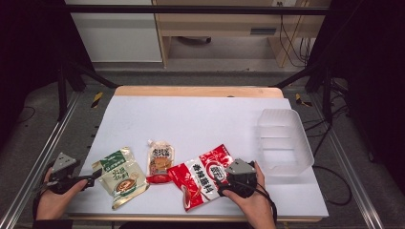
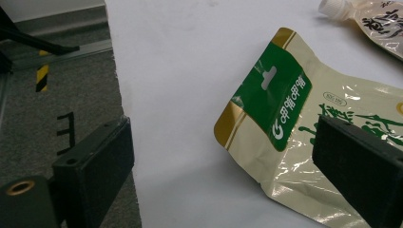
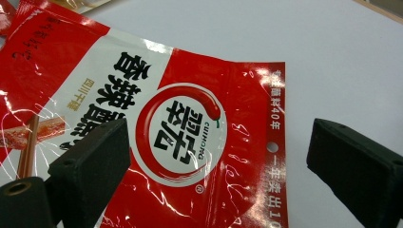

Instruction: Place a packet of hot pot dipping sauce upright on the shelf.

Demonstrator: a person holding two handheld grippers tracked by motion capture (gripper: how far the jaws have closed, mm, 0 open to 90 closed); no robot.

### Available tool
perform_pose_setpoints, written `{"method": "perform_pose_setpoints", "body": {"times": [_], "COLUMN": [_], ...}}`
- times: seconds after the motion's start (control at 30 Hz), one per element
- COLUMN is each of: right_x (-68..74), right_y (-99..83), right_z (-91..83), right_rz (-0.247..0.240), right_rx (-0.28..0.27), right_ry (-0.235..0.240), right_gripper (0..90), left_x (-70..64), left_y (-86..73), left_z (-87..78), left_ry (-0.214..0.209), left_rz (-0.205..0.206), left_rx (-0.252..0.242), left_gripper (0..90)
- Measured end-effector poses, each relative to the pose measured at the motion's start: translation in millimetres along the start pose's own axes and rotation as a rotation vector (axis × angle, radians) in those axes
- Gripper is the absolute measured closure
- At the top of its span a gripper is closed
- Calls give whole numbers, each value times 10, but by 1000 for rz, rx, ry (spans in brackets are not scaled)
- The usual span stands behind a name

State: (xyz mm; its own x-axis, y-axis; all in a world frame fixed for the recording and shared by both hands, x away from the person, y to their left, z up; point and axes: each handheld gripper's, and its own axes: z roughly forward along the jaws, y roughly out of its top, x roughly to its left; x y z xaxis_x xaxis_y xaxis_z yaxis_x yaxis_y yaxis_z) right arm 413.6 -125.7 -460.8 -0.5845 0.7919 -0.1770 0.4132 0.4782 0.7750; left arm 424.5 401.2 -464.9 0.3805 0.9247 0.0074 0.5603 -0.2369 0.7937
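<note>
A person stands at the near edge of a white table (image 1: 200,119), holding a two-jaw gripper in each hand.

The left gripper (image 1: 93,178) sits at the near left corner of the table, its jaws wide apart and holding nothing. In the left gripper view, one jaw hangs over the table's left edge and the other hovers over a cream and green snack pouch (image 2: 304,118). That pouch lies flat near the left of the table, its green header with a hang hole pointing to the far left.

The right gripper (image 1: 220,185) is at the near right, also spread wide and gripping nothing. It rests over the right end of a red snack bag (image 1: 198,179) printed with white and black Chinese characters. In the right gripper view, the bag's red and white round logo (image 3: 180,133) lies between the two jaws, and the bag lies flat on the table.

Between the two packets lies a small spouted sauce pouch (image 1: 160,161), orange and tan, its white cap pointing away from the person; its near edge touches the red bag.

A clear plastic bin (image 1: 284,140) stands on the right side of the table, just beyond the right hand.
</note>
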Motion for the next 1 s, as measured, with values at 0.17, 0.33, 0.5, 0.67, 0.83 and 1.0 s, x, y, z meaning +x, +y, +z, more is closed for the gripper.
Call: {"method": "perform_pose_setpoints", "body": {"times": [0.17,0.33,0.5,0.67,0.83,1.0], "right_x": [19,19,25,24,26,32], "right_y": [0,-3,-2,-3,0,2], "right_z": [20,28,30,29,31,31], "right_rz": [-6,-9,-11,-17,-17,-22], "right_rx": [16,19,22,23,23,24], "right_ry": [6,9,12,13,14,15], "right_gripper": [84,88,91,94,99,101], "left_x": [10,-29,-98,-161,-178,-165], "left_y": [-7,1,13,26,43,43], "left_z": [78,105,126,120,102,128], "left_ry": [-44,-99,-142,-173,-154,-127], "left_rz": [-11,-12,12,33,42,35], "left_rx": [25,33,64,81,81,98], "left_gripper": [121,225,288,395,584,705]}}
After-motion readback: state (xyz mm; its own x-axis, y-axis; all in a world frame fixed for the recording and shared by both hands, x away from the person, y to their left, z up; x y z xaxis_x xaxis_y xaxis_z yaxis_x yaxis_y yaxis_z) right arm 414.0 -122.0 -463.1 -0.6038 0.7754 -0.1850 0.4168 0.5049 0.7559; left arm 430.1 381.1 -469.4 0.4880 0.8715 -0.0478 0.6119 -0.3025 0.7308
